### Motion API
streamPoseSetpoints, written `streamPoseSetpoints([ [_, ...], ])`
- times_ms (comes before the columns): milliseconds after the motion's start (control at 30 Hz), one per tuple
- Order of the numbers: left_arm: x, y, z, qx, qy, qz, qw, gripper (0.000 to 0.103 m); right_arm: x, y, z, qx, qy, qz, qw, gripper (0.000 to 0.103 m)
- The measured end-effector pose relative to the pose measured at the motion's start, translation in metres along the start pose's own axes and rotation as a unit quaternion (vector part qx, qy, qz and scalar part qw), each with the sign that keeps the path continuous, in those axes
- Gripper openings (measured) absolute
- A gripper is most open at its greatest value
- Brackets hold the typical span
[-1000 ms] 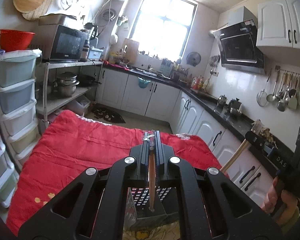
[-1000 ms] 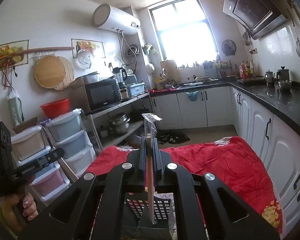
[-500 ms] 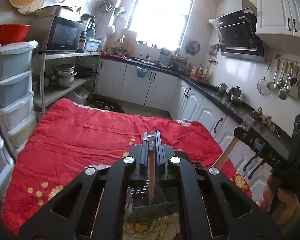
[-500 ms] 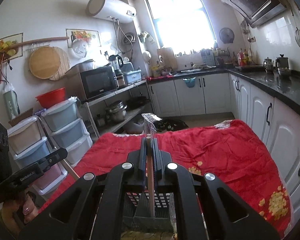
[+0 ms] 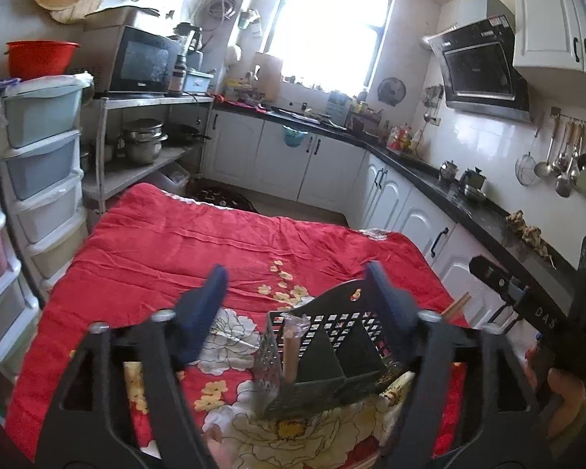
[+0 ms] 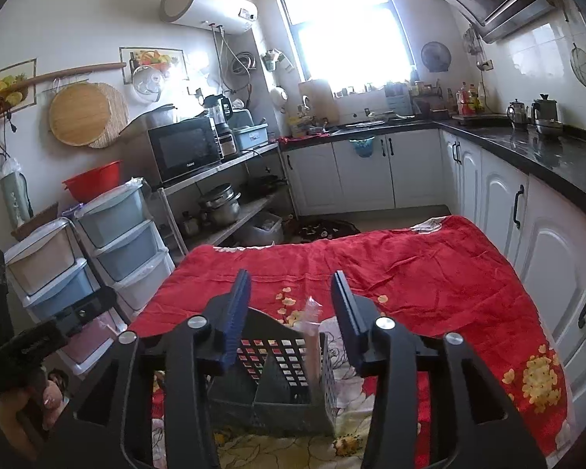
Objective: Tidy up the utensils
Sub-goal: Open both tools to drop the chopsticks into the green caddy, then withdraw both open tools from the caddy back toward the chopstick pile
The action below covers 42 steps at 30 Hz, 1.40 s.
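A: State the position of the utensil holder.
B: The dark perforated utensil holder (image 5: 324, 355) stands on the red flowered cloth (image 5: 222, 242). A divider splits it into compartments.
A: Left gripper?
B: The left gripper (image 5: 297, 285) hangs just above the holder. Its jaws have just been opening and are spread wide, pressing on nothing.
A: Contents of the holder?
B: A pair of wrapped chopsticks (image 5: 291, 351) stands upright in the holder's left compartment, as seen from the left wrist.
A: Right gripper?
B: The right gripper (image 6: 291, 293) is also over the holder. Its jaws have just been opening and stand apart; a second pair of wrapped chopsticks (image 6: 312, 336) stands between them, untouched, in the holder's right side
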<state>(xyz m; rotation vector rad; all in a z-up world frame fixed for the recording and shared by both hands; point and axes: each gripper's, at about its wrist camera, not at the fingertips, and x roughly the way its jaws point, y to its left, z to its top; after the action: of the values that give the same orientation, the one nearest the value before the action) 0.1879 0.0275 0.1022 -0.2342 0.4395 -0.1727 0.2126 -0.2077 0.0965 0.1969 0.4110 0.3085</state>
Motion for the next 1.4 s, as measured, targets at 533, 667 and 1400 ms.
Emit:
streamPoseSetpoints([
  [533, -0.039, 0.002, -0.009, -0.007, -0.022, 0.005, 0.9997, 0.093, -0.03, 0.01, -0.009, -0.022, -0.003, -0.001, 1.0, 0.06],
  [667, -0.046, 0.002, -0.016, -0.007, -0.021, 0.004, 0.9998, 0.093, -0.039, 0.013, -0.014, -0.025, -0.002, 0.004, 1.0, 0.064],
  [1400, -0.06, 0.014, -0.057, -0.018, 0.004, 0.014, 0.9997, 0.093, -0.067, 0.026, -0.056, -0.034, 0.03, 0.007, 0.999, 0.069],
])
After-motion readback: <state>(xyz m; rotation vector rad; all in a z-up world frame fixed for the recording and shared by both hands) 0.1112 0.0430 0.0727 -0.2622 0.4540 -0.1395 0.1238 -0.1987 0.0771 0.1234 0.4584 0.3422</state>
